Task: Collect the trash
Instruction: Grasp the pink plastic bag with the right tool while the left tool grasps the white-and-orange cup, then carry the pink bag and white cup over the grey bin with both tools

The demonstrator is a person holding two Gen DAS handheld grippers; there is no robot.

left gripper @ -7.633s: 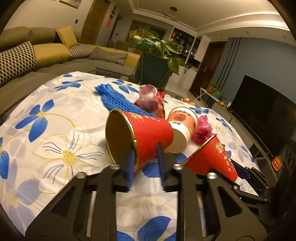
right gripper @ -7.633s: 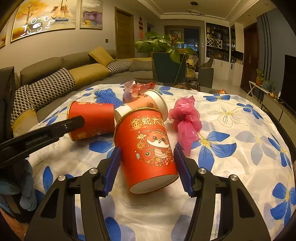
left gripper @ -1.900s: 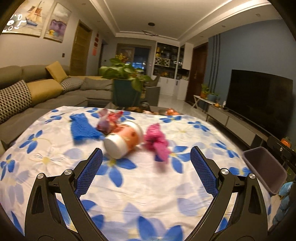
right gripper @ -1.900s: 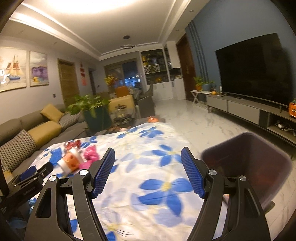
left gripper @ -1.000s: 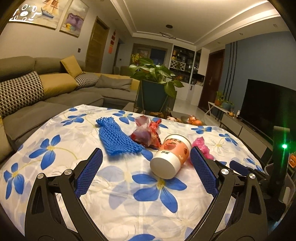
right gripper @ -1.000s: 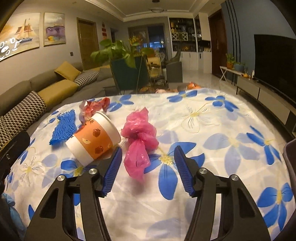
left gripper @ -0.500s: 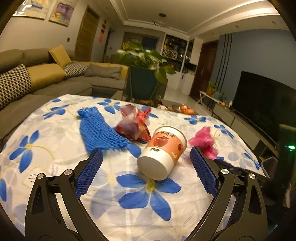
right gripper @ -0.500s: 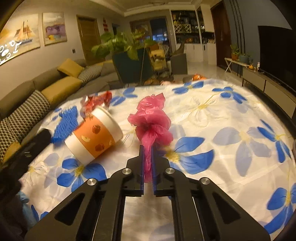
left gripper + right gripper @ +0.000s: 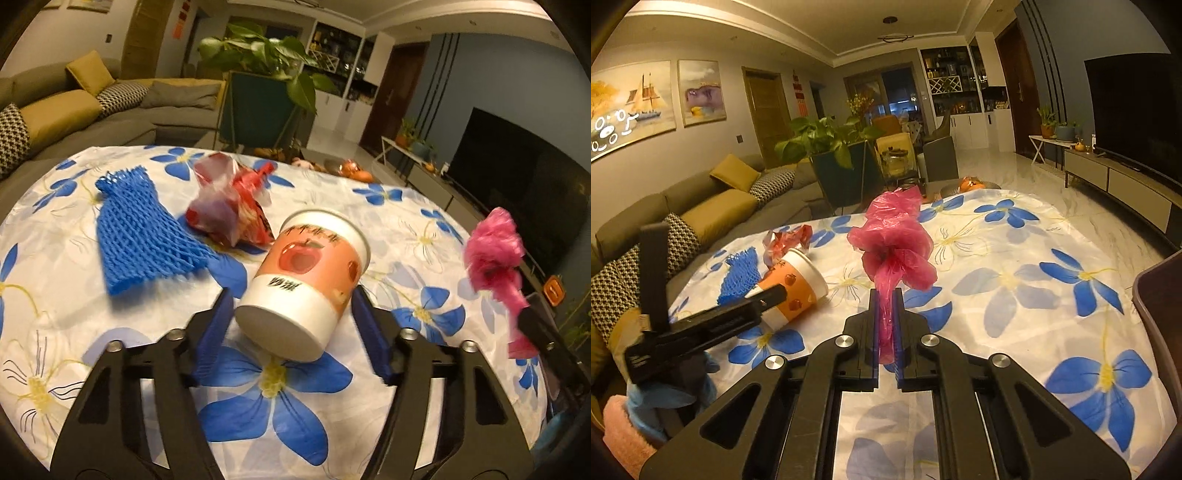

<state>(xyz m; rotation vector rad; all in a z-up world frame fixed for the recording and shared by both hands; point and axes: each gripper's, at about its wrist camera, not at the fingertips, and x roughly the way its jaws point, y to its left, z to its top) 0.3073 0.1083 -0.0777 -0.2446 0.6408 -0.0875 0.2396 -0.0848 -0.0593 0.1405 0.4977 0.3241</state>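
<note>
An orange-and-white paper cup (image 9: pixel 306 280) lies on its side on the floral tablecloth, base towards me. My left gripper (image 9: pixel 291 310) is open and straddles it, with a blue pad close to each side and a narrow gap showing. In the right wrist view the same cup (image 9: pixel 794 291) is partly hidden behind the left gripper's finger. My right gripper (image 9: pixel 886 299) is shut on the tail of a crumpled pink plastic bag (image 9: pixel 894 243), held above the cloth. The pink bag (image 9: pixel 493 247) also shows at the right of the left wrist view.
A blue foam net (image 9: pixel 140 229) and a red-and-clear wrapper (image 9: pixel 229 210) lie just behind the cup. A dark bin (image 9: pixel 1160 295) stands past the table's right edge. A gloved hand (image 9: pixel 665 391) holds the left gripper. Sofa and potted plant stand beyond the table.
My left gripper has come down and forward to the cup, its fingers narrowed around it. My right gripper, shut on the pink bag, has lifted it off the cloth.
</note>
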